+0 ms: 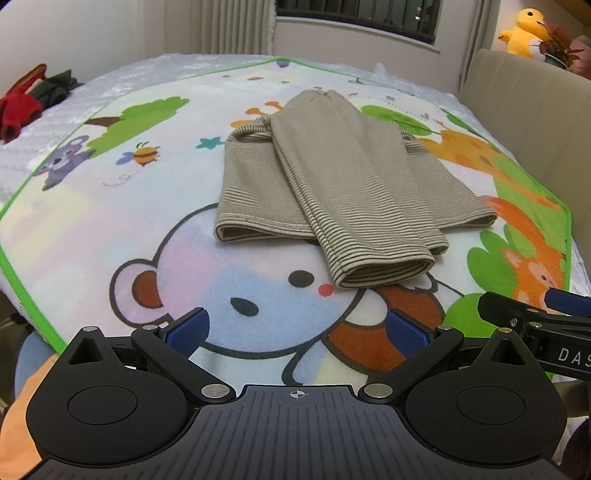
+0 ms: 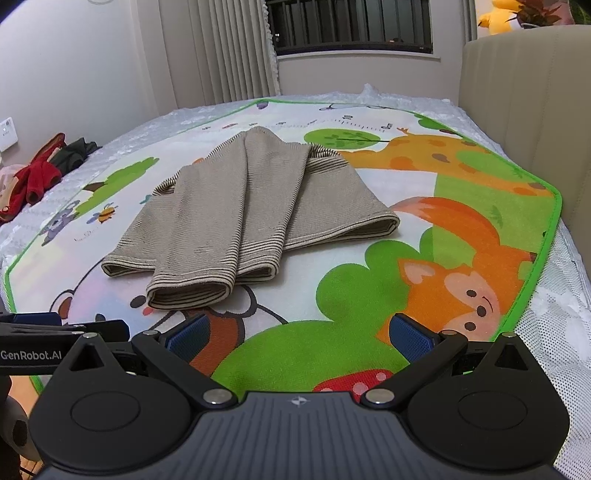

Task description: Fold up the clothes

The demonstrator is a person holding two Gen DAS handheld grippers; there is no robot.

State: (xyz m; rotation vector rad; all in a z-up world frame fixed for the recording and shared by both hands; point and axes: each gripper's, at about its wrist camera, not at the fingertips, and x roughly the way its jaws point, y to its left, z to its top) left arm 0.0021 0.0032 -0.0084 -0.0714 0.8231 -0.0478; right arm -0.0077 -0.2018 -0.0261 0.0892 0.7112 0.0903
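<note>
A beige striped long-sleeved top [image 1: 332, 181] lies flat on a cartoon animal mat [image 1: 110, 221], both sleeves folded down over its body toward me. The same striped top [image 2: 255, 210] sits left of centre in the right wrist view on the mat [image 2: 461, 221]. My left gripper [image 1: 297, 332] hovers open near the mat's front edge, short of the sleeve cuffs, with nothing between its blue pads. My right gripper [image 2: 299, 334] is open too, empty, to the right of the cuffs. Each gripper shows at the other view's edge: the right gripper [image 1: 535, 317], the left gripper [image 2: 62, 328].
A pile of red and dark clothes [image 1: 29, 96] lies at the bed's far left, the same clothes pile [image 2: 40, 173] in the other view. A beige padded headboard [image 1: 528, 110] rises on the right. A yellow plush toy [image 1: 524, 31] sits behind it. Curtains and a window are at the back.
</note>
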